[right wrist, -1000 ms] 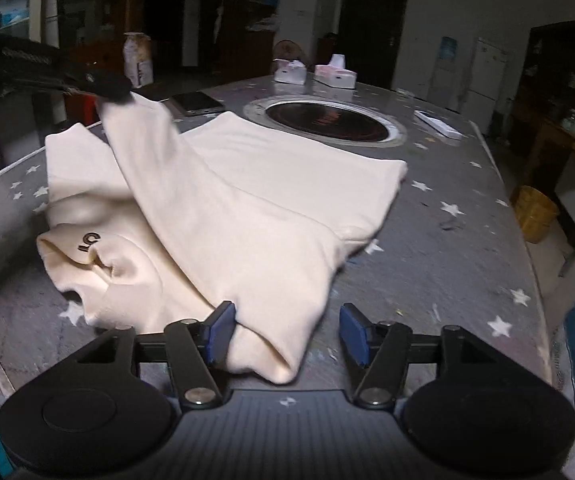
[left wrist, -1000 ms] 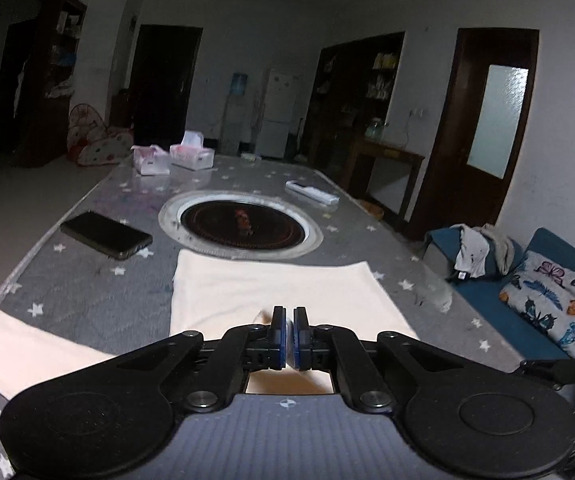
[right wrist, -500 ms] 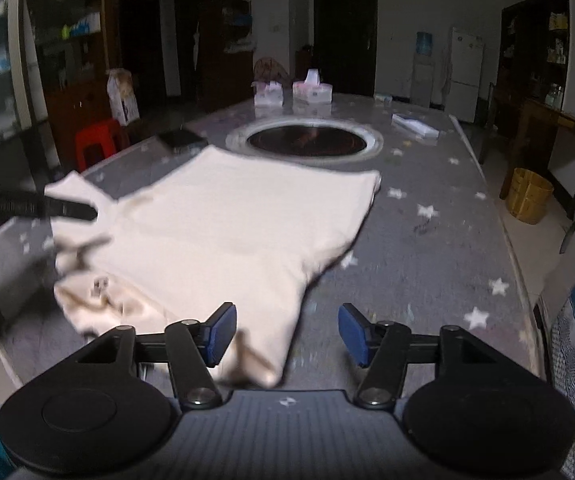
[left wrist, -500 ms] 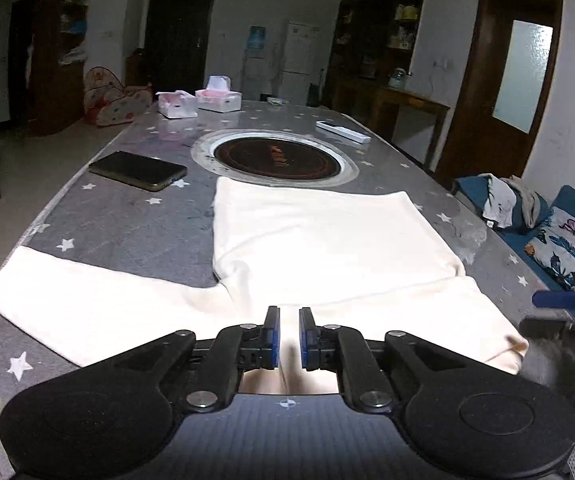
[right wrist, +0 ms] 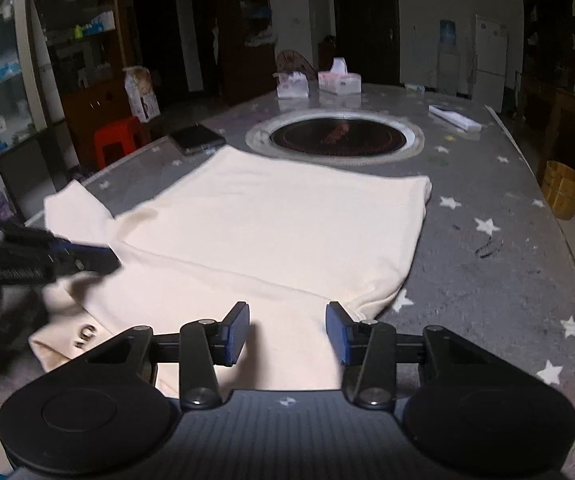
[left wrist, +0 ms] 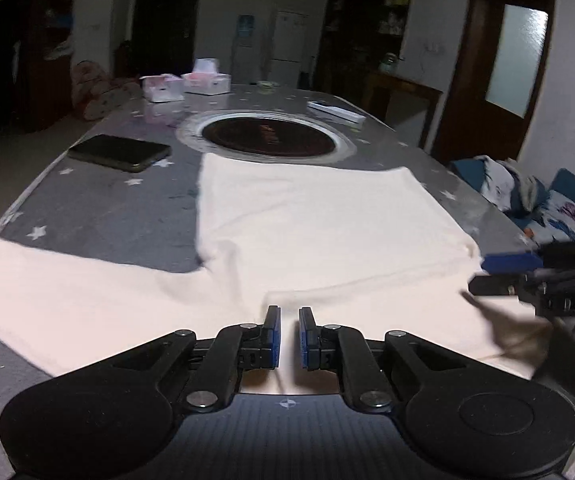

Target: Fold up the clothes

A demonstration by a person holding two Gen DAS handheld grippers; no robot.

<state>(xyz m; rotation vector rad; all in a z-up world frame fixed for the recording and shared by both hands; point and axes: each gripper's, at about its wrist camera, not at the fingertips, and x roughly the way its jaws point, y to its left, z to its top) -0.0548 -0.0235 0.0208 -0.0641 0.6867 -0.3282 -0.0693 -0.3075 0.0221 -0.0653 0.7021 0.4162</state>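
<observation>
A cream long-sleeved top (left wrist: 307, 232) lies flat on the grey star-patterned table (left wrist: 99, 220), its left sleeve (left wrist: 59, 292) stretched to the left. It also shows in the right wrist view (right wrist: 271, 232), right sleeve folded across the chest, a small logo (right wrist: 87, 334) near the collar. My left gripper (left wrist: 289, 330) hovers just above the near edge of the top, jaws slightly apart and empty. My right gripper (right wrist: 287, 330) is open and empty above the folded sleeve. Each gripper appears in the other's view (left wrist: 547, 280) (right wrist: 47, 260).
A round cooktop (left wrist: 267, 140) is set into the table beyond the top. A black phone (left wrist: 119, 152), two tissue boxes (left wrist: 185, 84) and a white remote (left wrist: 337, 111) lie further back. A sofa with clothes (left wrist: 527, 196) stands right; a red stool (right wrist: 117, 136) left.
My left gripper laid the sleeve across the top and let go, its jaws opening slightly. The top now lies flat. My right gripper stayed open and drew back a little.
</observation>
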